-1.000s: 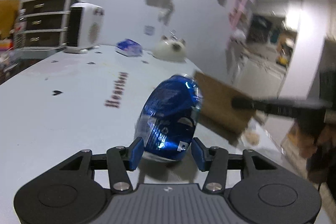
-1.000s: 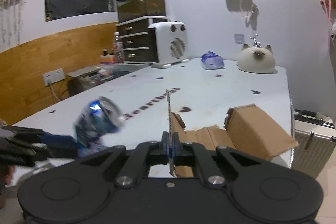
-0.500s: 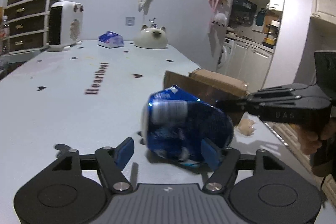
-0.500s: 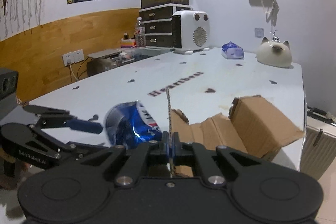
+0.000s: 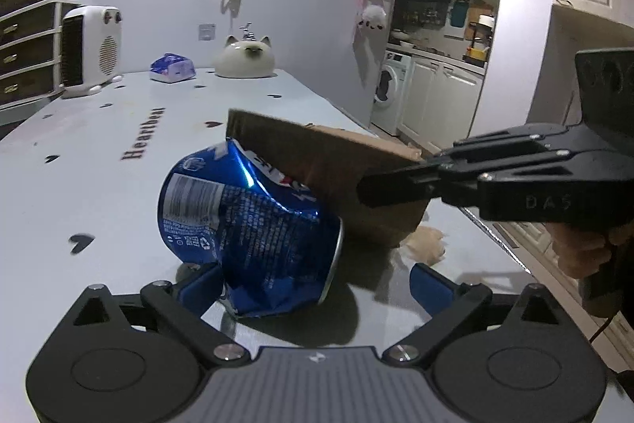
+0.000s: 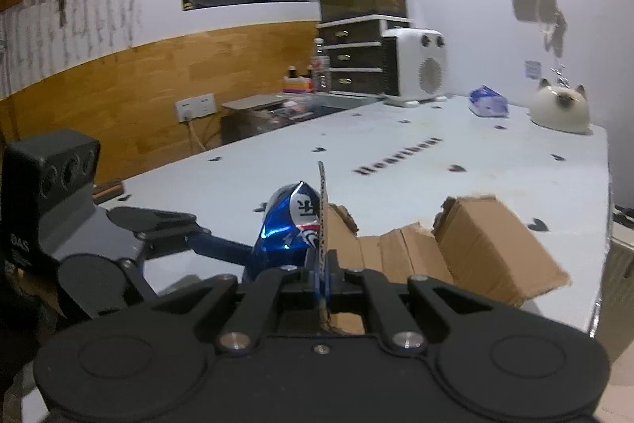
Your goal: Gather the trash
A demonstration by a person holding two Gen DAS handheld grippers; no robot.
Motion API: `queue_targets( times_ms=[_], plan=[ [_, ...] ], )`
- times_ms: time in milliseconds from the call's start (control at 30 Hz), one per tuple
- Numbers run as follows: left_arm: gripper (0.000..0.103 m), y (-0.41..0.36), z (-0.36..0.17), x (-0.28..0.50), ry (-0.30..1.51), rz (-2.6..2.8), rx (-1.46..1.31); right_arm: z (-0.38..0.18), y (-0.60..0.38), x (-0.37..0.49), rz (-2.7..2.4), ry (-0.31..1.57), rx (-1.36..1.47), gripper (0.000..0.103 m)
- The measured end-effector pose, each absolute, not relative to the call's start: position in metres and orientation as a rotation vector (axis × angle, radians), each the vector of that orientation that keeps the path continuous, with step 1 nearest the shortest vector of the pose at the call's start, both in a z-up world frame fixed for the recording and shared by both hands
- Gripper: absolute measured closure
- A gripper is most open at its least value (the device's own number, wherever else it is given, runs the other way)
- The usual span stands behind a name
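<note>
Pale and printed with small dark hearts and the word "Heartbeat", the surface (image 5: 99, 161) runs back to a white wall hung with photos and paper scraps. At its far end stand a white fan heater (image 5: 90, 50), a blue-and-white tissue pack (image 5: 172, 68) and a cat-shaped ceramic pot (image 5: 245, 60); a set of dark drawers (image 6: 358, 66) sits beside the heater, and a kitchen with a washing machine (image 5: 389, 94) opens off to the right in the left wrist view.

Near the front edge lies a crushed blue can (image 5: 245, 224) on its side, its dented body leaning against a torn cardboard box (image 5: 337, 181). The left claw (image 5: 317, 284) is opening, its blue pads spread wide: the left pad is tucked at the can's lower end — whether it touches is hard to tell — while the right pad stands clear of it, so the can rests between the jaws without being pinched.

The right claw (image 6: 323, 274) is pressed together on a thin upright flap of the box, seen edge-on between its pads, and the rest of the box spreads open beyond it to the right. In the left wrist view this claw reaches in from the right — a hand (image 5: 582, 248) grips its handle.
</note>
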State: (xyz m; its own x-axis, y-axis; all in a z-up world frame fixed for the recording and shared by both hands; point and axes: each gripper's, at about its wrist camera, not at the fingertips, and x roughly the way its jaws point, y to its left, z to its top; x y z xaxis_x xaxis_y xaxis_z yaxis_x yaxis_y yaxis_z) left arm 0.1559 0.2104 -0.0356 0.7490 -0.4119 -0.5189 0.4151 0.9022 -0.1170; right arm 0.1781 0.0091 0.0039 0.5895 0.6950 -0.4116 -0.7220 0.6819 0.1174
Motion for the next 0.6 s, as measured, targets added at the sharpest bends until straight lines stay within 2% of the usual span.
queue_targets(
  times_ms=[600],
  plan=[
    [0.000, 0.281, -0.039, 0.083, 0.656, -0.287, -0.040, 0.015, 0.064, 0.115, 1.016, 0.420, -0.134, 0.100]
  ],
)
